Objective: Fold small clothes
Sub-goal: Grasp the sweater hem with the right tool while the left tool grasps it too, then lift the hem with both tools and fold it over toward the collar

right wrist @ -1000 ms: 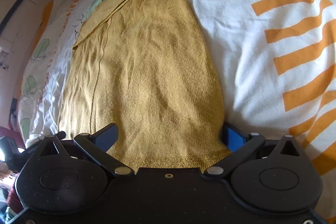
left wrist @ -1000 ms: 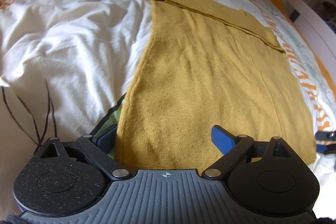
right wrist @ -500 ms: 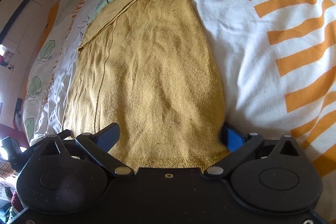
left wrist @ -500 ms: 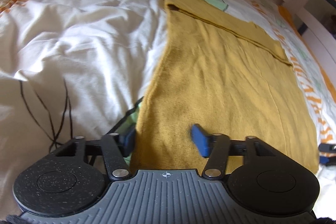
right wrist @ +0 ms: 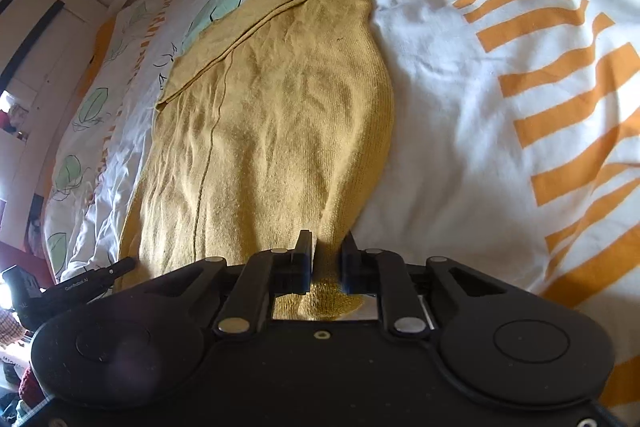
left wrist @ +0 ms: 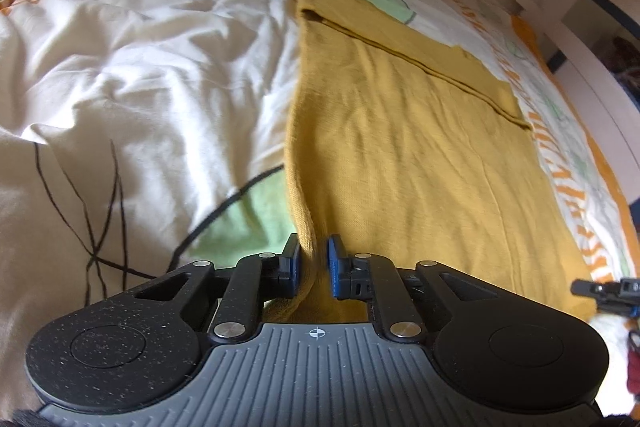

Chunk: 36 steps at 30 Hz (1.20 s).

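Sunlit bedding (left wrist: 140, 75) carries your mustard knit garment (left wrist: 400, 155), stretching toward 12 o'clock. Your left tool (left wrist: 314, 267) and right tool (right wrist: 326, 259) each pinch a near hem corner. Next, I'd judge, lift together and carry the hem toward 12.

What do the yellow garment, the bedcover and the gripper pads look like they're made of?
Yellow garment: soft matte fine knit, likely cotton or wool blend; visible knit grain, limp wrinkles.
Bedcover: thin woven printed cotton by the look; crisp creases, flat print.
Left gripper pads: blue, probably rubber or soft plastic.
Right gripper pads are in shadow; material unclear.
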{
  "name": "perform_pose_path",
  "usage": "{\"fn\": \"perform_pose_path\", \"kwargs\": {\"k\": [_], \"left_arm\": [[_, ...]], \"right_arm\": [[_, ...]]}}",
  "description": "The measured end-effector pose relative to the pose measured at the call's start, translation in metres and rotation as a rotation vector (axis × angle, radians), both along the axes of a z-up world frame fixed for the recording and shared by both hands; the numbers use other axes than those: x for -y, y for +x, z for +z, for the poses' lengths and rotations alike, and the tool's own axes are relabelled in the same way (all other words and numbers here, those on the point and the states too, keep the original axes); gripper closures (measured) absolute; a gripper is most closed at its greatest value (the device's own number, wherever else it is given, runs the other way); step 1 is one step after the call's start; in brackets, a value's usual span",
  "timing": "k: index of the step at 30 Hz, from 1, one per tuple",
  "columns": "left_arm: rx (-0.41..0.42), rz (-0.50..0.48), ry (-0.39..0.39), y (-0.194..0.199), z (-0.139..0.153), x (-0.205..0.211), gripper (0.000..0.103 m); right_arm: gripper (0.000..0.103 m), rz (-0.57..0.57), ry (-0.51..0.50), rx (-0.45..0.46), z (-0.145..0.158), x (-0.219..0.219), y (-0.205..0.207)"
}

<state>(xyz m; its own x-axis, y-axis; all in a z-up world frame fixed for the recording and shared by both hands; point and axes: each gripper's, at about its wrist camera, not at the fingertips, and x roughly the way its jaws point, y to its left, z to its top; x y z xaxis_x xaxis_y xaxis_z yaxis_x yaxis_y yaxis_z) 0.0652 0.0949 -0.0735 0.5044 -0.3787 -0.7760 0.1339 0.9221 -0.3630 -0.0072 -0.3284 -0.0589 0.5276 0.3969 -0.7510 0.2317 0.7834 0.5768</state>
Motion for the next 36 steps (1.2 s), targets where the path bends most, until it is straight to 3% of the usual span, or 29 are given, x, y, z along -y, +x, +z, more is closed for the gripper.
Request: {"fn": "perform_pose_path", "kwargs": {"k": [2, 5, 10, 11, 13, 15, 19, 20, 25, 27, 32, 36], "left_arm": [[-0.017, -0.009, 0.011, 0.001, -0.003, 0.002, 0.087], [-0.034, -0.02, 0.01, 0.004, -0.006, 0.004, 0.076], [-0.029, -0.024, 0.017, 0.003, -0.005, 0.006, 0.077], [-0.023, -0.019, 0.013, 0.001, -0.003, 0.004, 0.082], [-0.01, -0.011, -0.014, 0.0, 0.0, 0.001, 0.088], [0.009, 0.015, -0.036, -0.002, 0.004, -0.003, 0.088], [0.033, 0.06, -0.058, -0.005, 0.011, -0.012, 0.092], [0.036, 0.069, -0.056, -0.005, 0.012, -0.014, 0.1], [0.033, 0.092, -0.089, -0.006, 0.014, -0.022, 0.1], [-0.008, 0.065, -0.087, -0.001, 0.009, -0.018, 0.099], [-0.085, 0.015, 0.005, 0.007, -0.006, -0.003, 0.093], [-0.058, 0.006, -0.086, 0.005, -0.001, -0.01, 0.1]], "right_arm": [[0.071, -0.004, 0.009, -0.009, -0.001, 0.001, -0.002], [0.048, -0.011, 0.019, -0.018, -0.003, 0.004, -0.003], [0.046, 0.015, -0.004, -0.025, -0.003, -0.001, 0.0], [0.046, 0.02, -0.007, -0.026, -0.003, -0.002, 0.0], [0.052, 0.027, -0.011, -0.025, -0.002, -0.003, 0.0], [0.077, 0.03, -0.018, -0.025, -0.002, -0.004, 0.0], [0.078, 0.032, -0.032, -0.019, -0.001, -0.005, 0.0], [0.079, 0.032, -0.03, -0.017, 0.0, -0.005, 0.0], [0.084, 0.027, -0.02, -0.002, 0.002, -0.004, -0.001], [0.084, 0.03, -0.019, 0.002, 0.003, -0.004, 0.0], [0.084, 0.034, -0.021, 0.001, 0.002, -0.005, 0.001], [0.086, 0.031, -0.005, 0.021, 0.004, -0.003, -0.001]]}}
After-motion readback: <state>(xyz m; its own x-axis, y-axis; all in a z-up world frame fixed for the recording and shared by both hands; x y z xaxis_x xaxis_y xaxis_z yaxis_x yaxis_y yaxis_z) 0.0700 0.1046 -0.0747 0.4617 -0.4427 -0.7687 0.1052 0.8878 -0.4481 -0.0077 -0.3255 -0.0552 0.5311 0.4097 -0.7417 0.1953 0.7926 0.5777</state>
